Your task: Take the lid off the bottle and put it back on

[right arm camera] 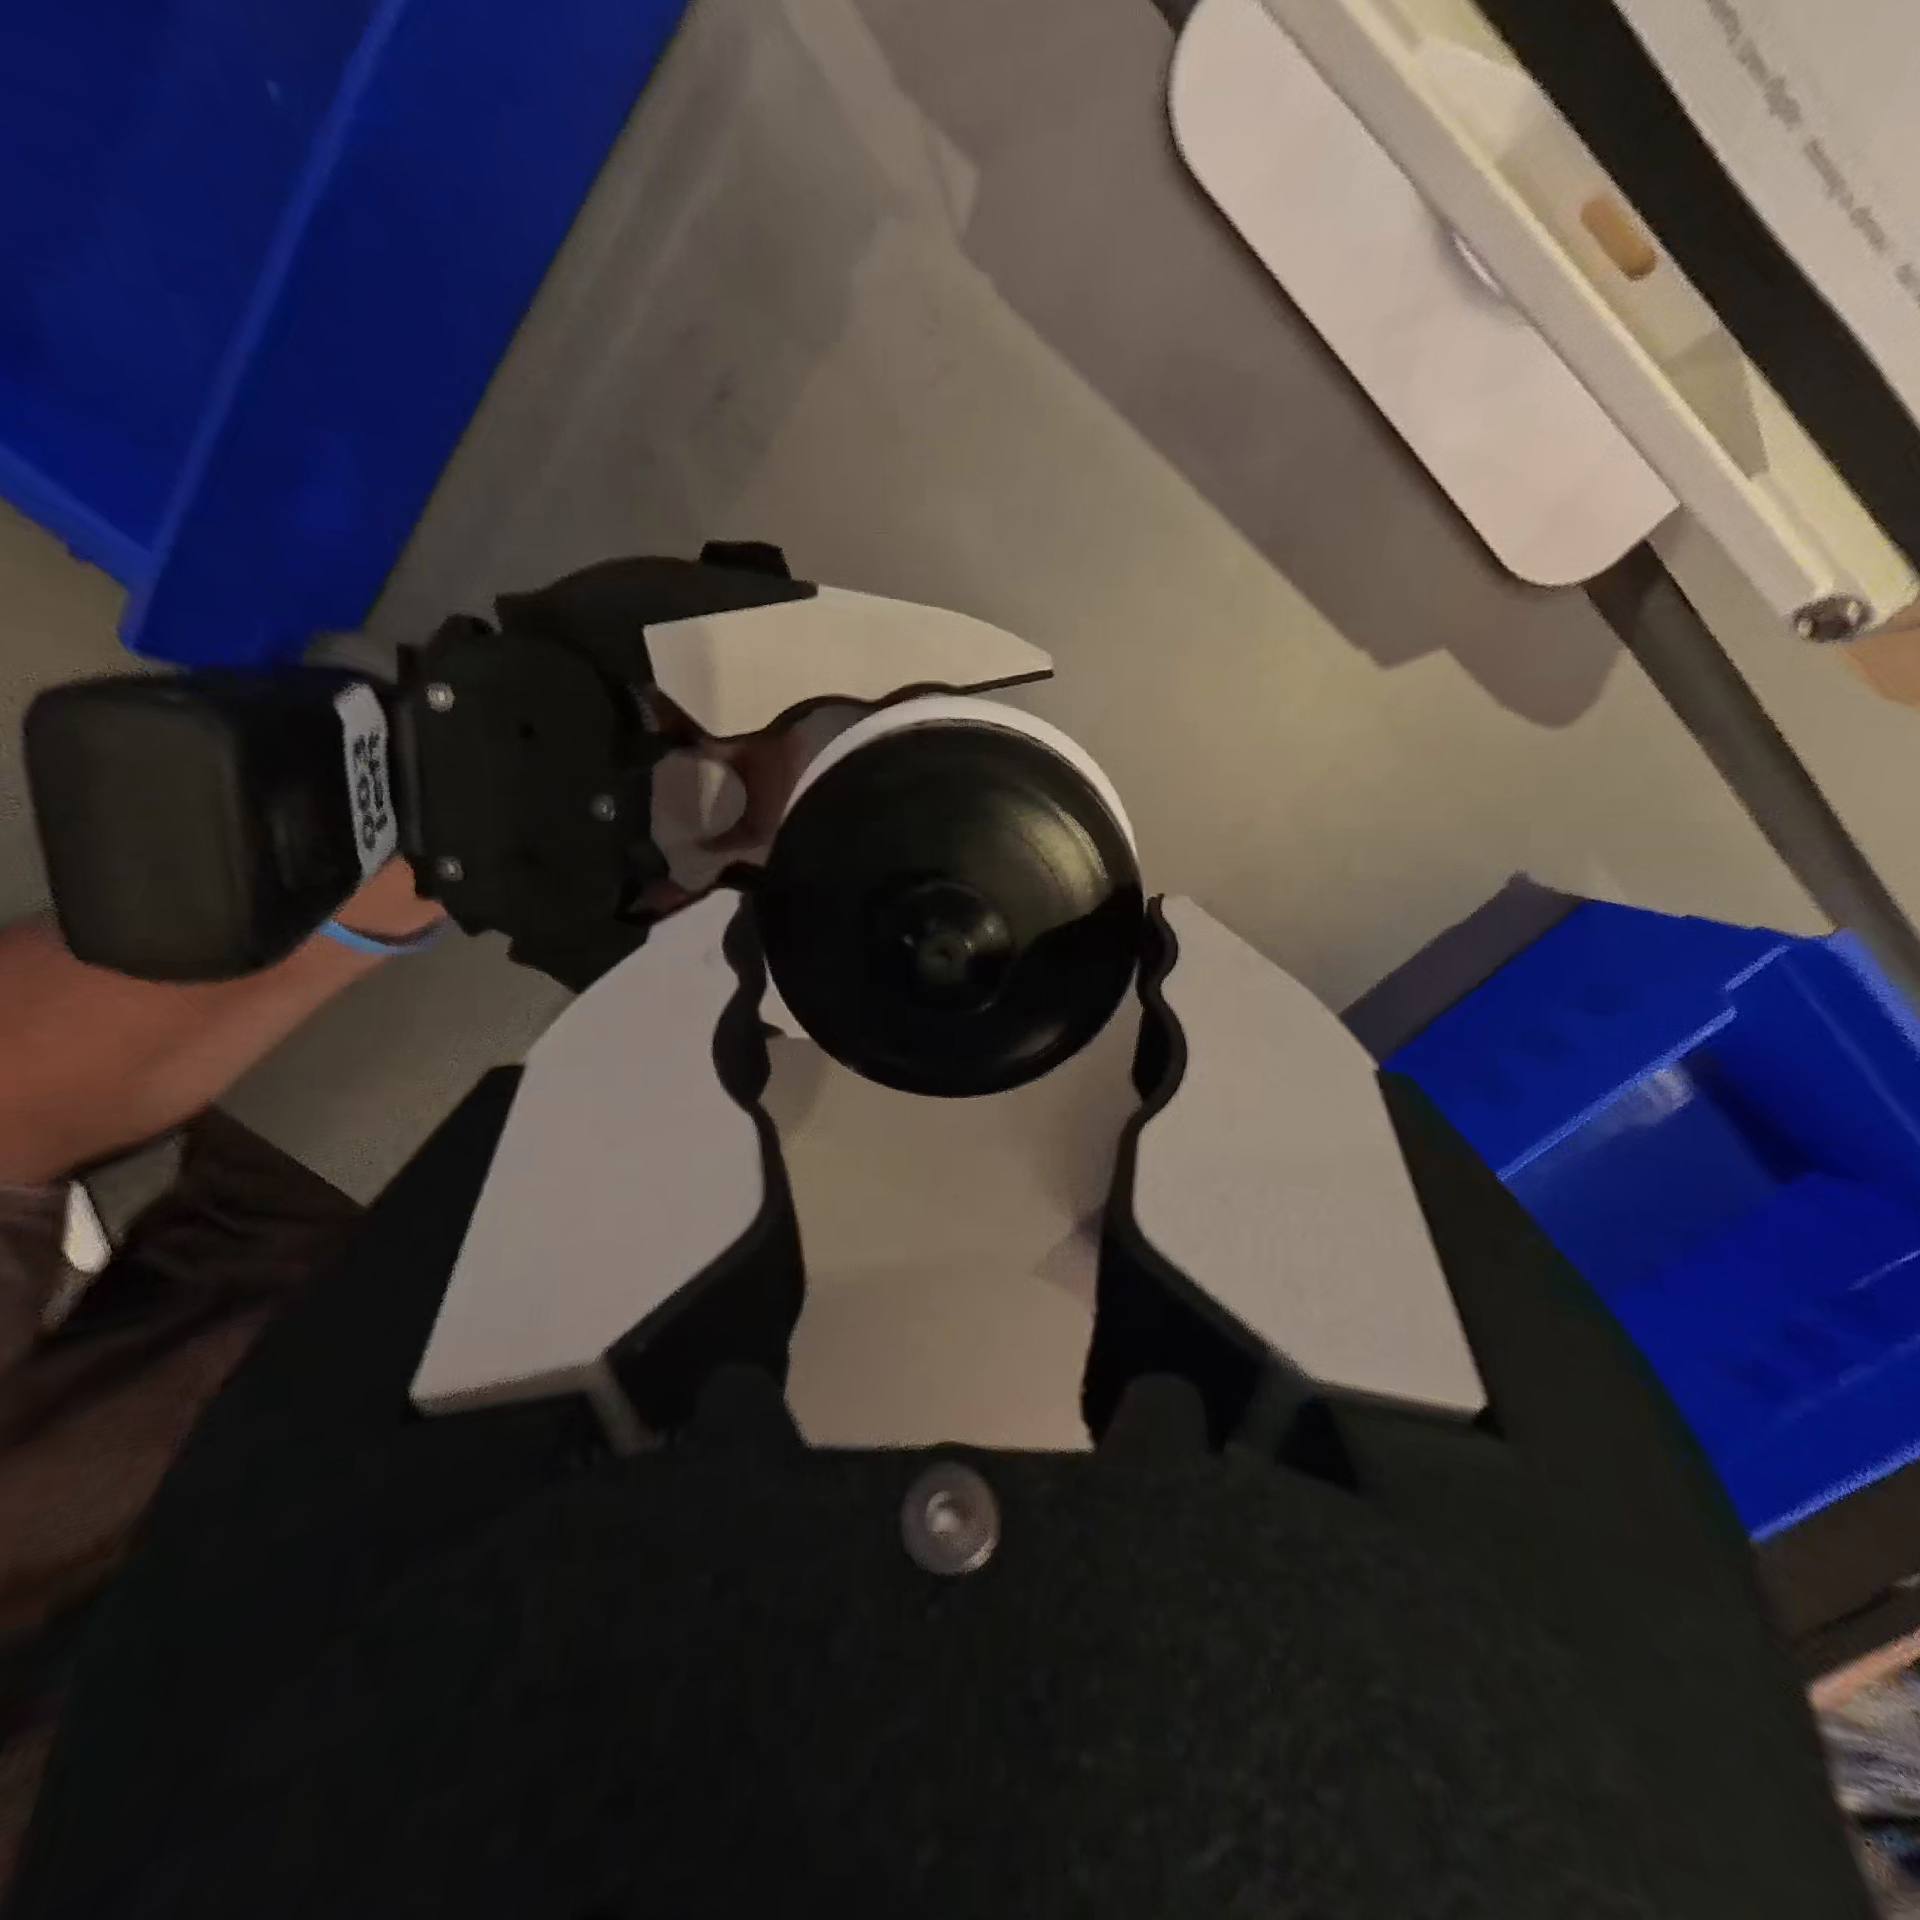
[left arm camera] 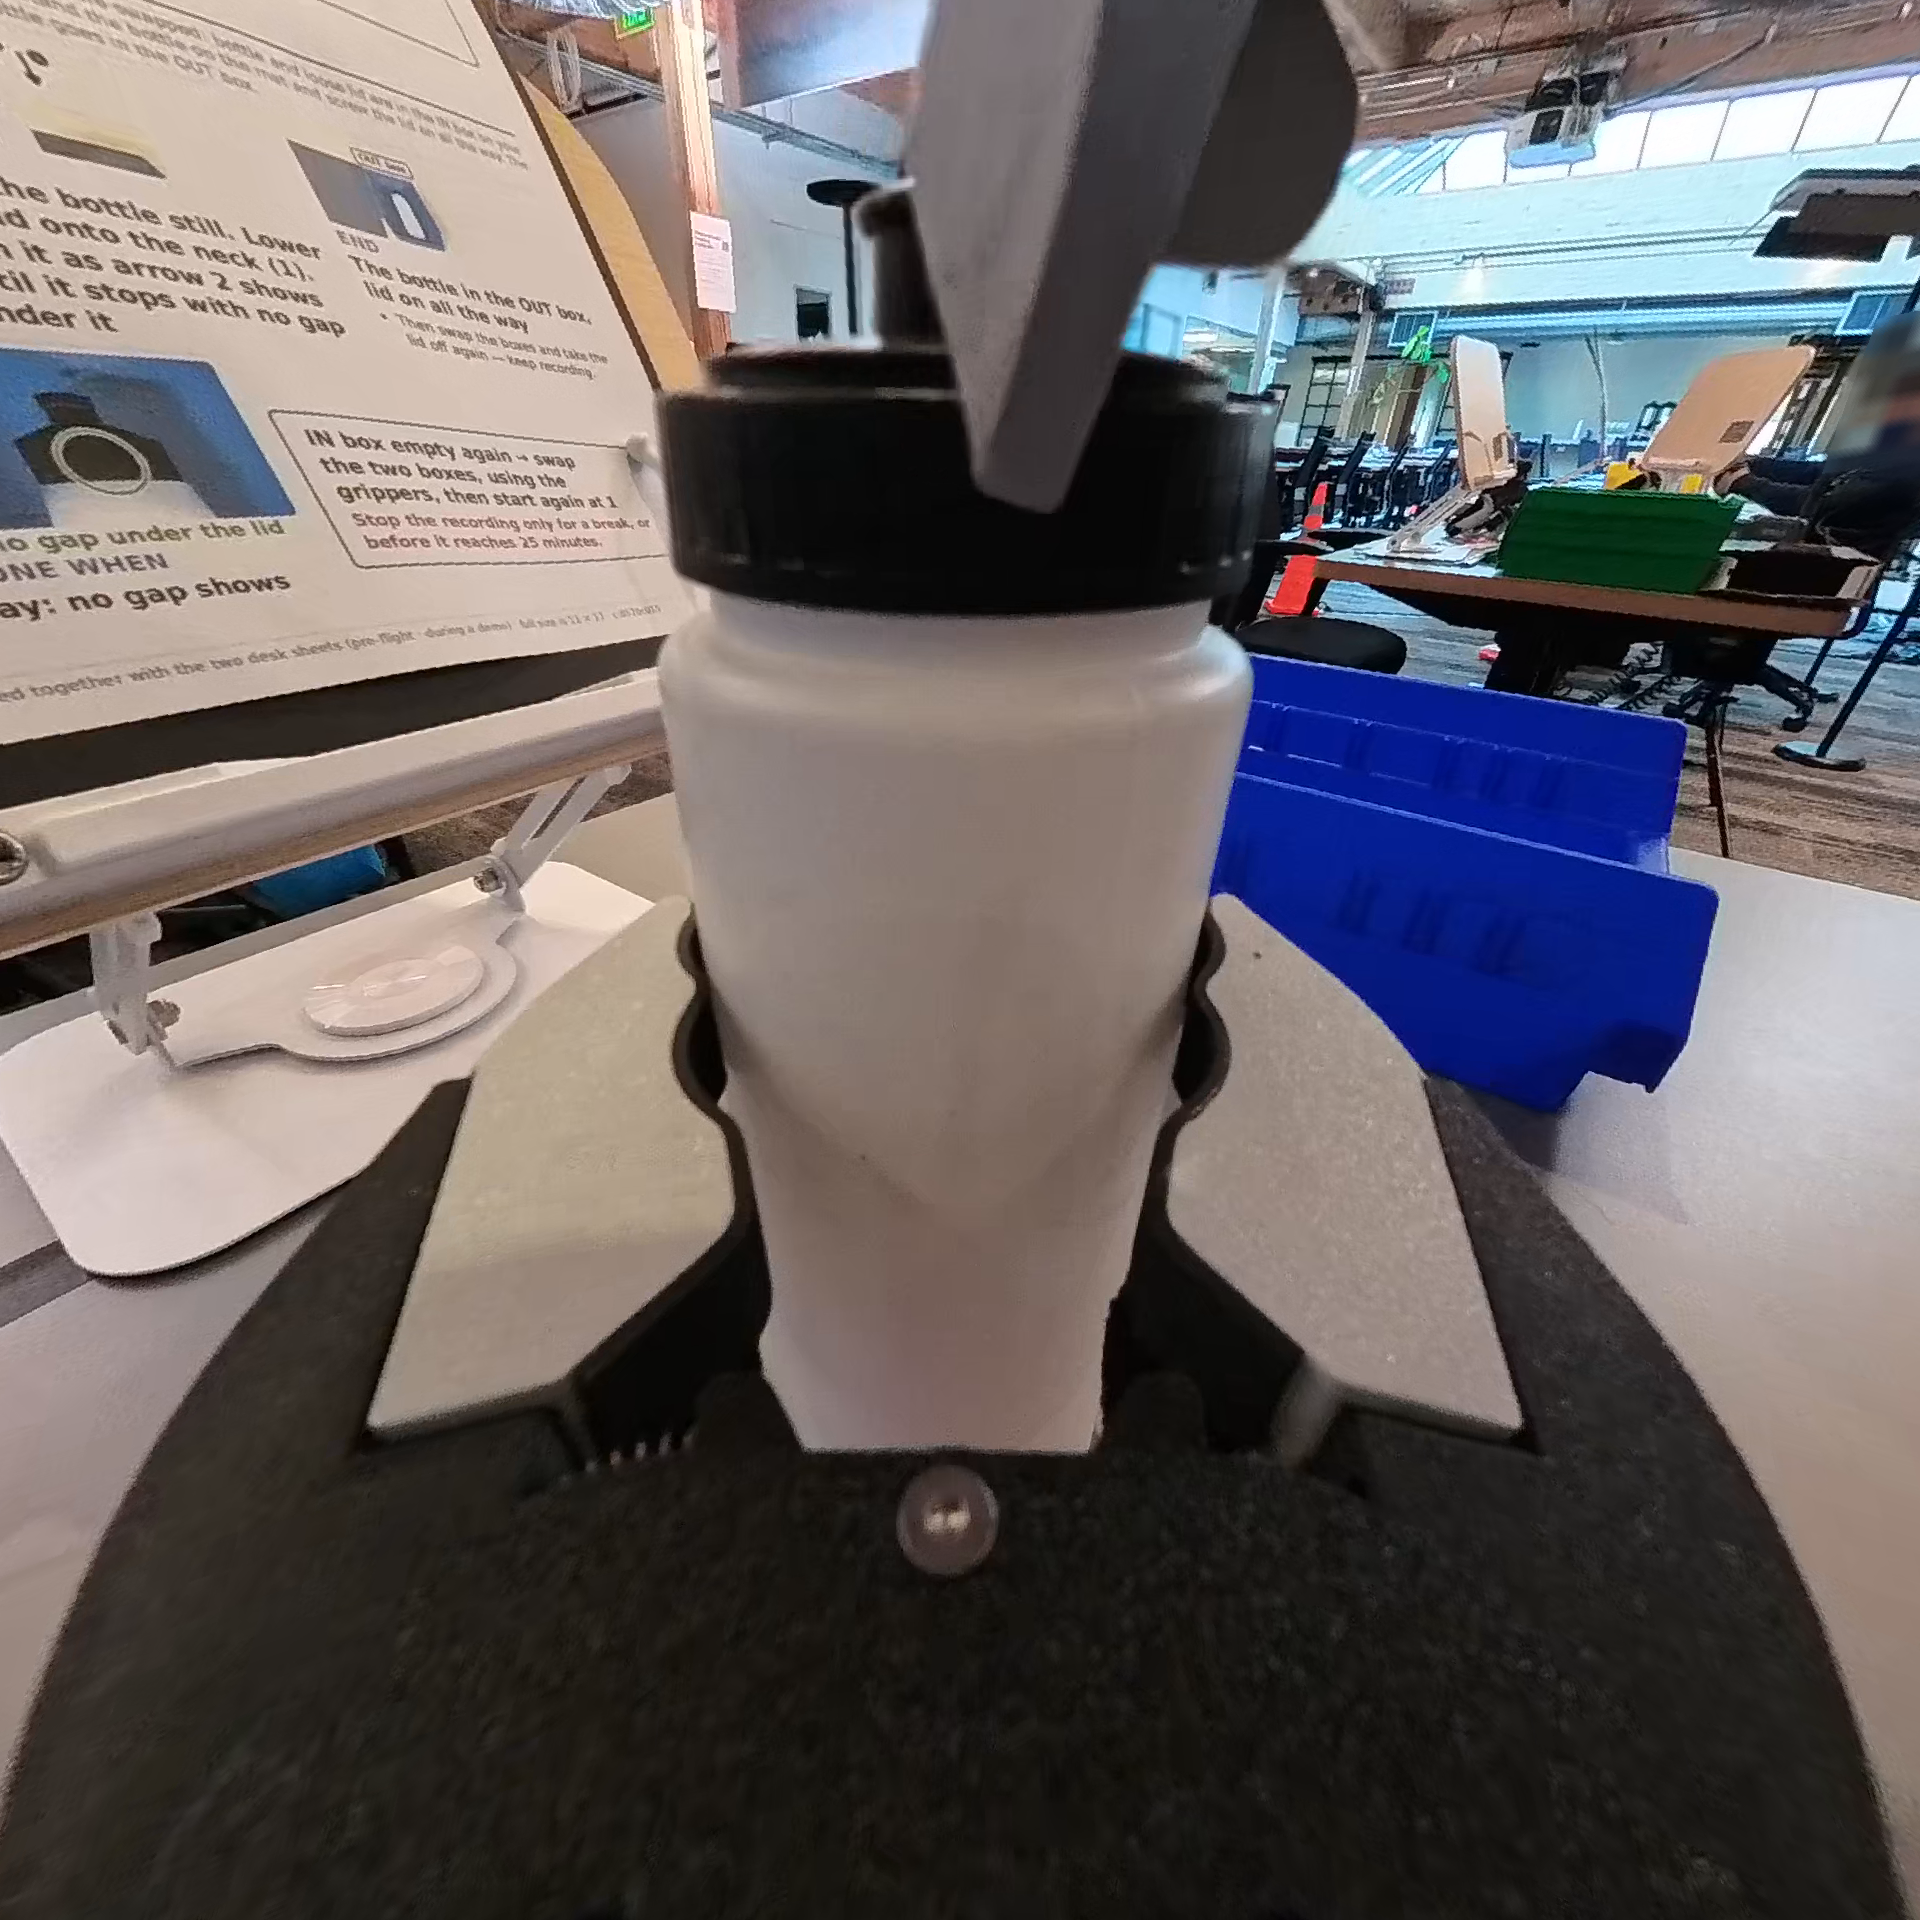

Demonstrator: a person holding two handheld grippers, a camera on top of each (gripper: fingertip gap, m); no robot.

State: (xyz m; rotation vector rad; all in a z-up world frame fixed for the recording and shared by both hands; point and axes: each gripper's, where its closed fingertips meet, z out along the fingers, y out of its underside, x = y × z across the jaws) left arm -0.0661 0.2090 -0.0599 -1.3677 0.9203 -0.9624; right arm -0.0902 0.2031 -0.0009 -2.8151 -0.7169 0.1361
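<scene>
One white bottle [left arm camera: 951,987] with one black lid [left arm camera: 935,499] on it. Two hand-held grippers — the left hand-held gripper [left arm camera: 951,997] and the right hand-held gripper [right arm camera: 951,977]. Two blue bins [left arm camera: 1455,883] in the left wrist view — one behind the other. One white stand [left arm camera: 260,1039] carrying one printed sheet [left arm camera: 260,312], on one desk [left arm camera: 1787,1143].

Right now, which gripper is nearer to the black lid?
Right. The right gripper is around the black lid from above; the left gripper clamps the white bottle body lower down.
</scene>
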